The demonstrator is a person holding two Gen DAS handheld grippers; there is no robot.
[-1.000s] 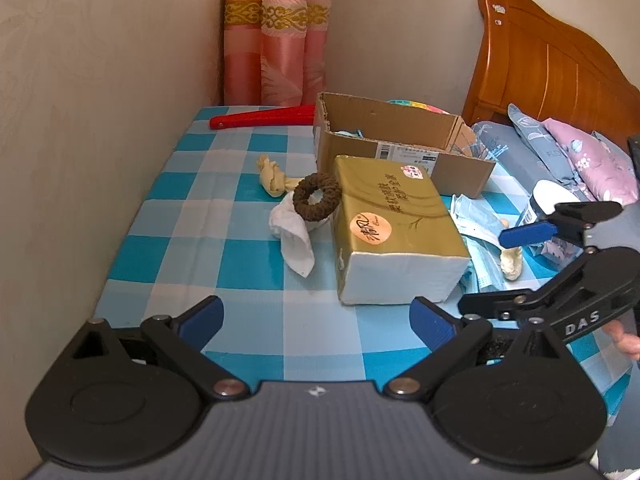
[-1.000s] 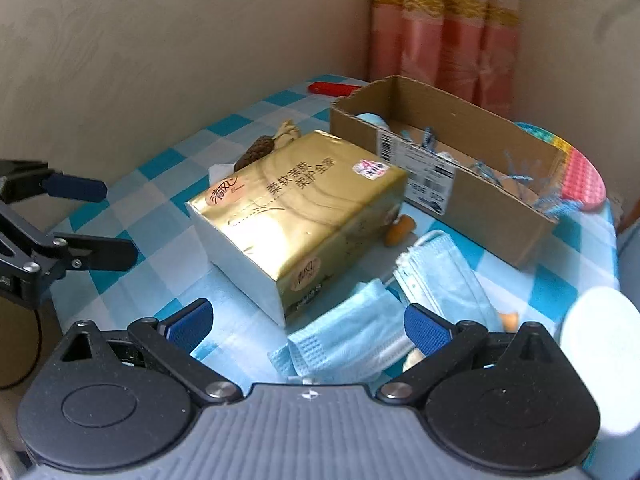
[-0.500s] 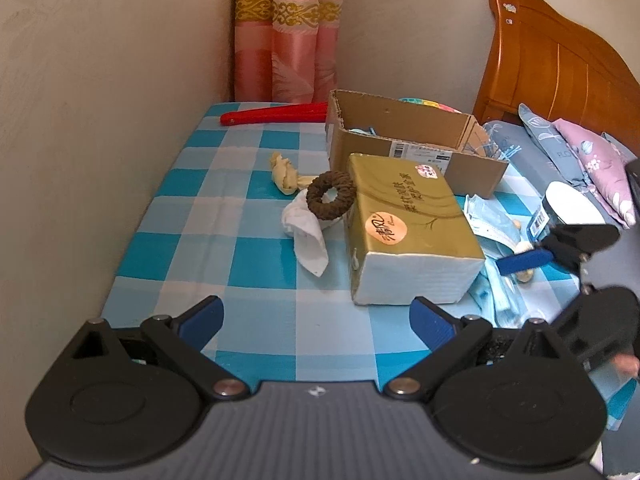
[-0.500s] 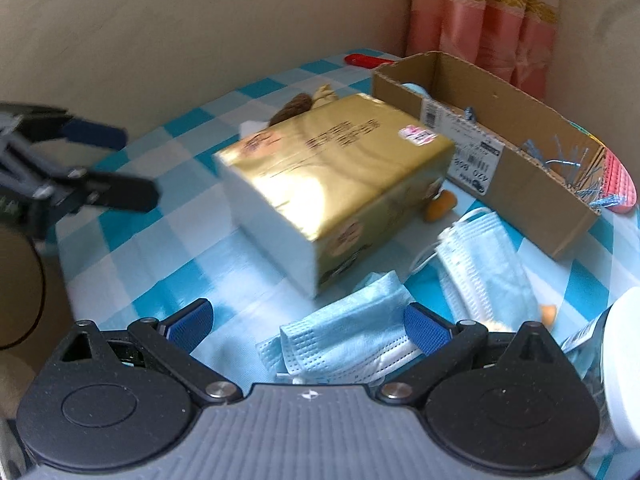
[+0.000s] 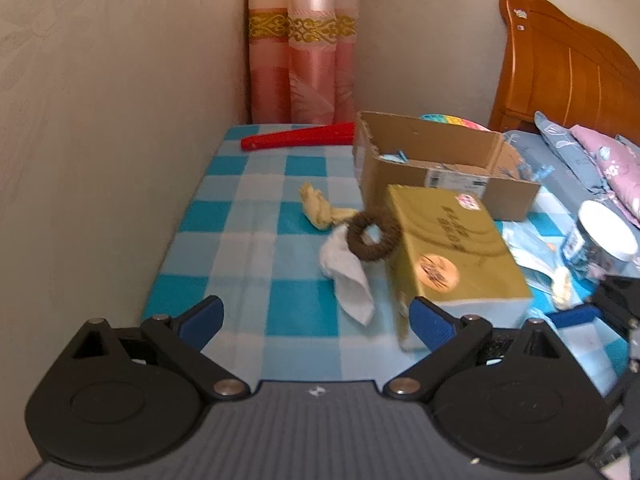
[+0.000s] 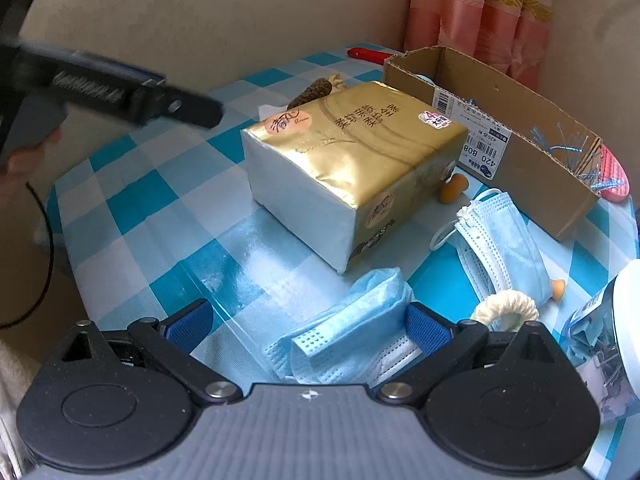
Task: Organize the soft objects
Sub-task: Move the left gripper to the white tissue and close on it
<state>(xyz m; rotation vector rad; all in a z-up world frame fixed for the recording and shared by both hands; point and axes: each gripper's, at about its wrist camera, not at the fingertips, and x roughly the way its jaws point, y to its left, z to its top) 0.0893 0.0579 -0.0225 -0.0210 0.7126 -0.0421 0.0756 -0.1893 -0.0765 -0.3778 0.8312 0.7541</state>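
Note:
A gold tissue pack (image 5: pixel 452 248) (image 6: pixel 352 160) lies mid-table on the blue checked cloth. A brown hair ring (image 5: pixel 374 234) leans on its left side over a white tissue (image 5: pixel 348 276), with a yellow knotted cloth (image 5: pixel 318 210) behind. Blue face masks (image 6: pixel 352 340) (image 6: pixel 504 248) and a cream rope ring (image 6: pixel 506 306) lie right of the pack. My left gripper (image 5: pixel 316 320) is open, hovering near the table's front edge with nothing between its fingers. My right gripper (image 6: pixel 308 322) is open just above the crumpled masks. The open cardboard box (image 5: pixel 436 160) (image 6: pixel 500 128) stands behind the pack.
A red flat object (image 5: pixel 300 140) lies at the back by the curtain. A white-lidded clear jar (image 5: pixel 604 236) (image 6: pixel 612 352) stands at the right edge. The wall runs along the left, and a bed with pillows (image 5: pixel 600 160) lies to the right. Two orange earplugs (image 6: pixel 452 188) lie near the masks.
My left gripper has pulled back and up, so the table looks smaller. My right gripper has moved forward and down toward the crumpled masks.

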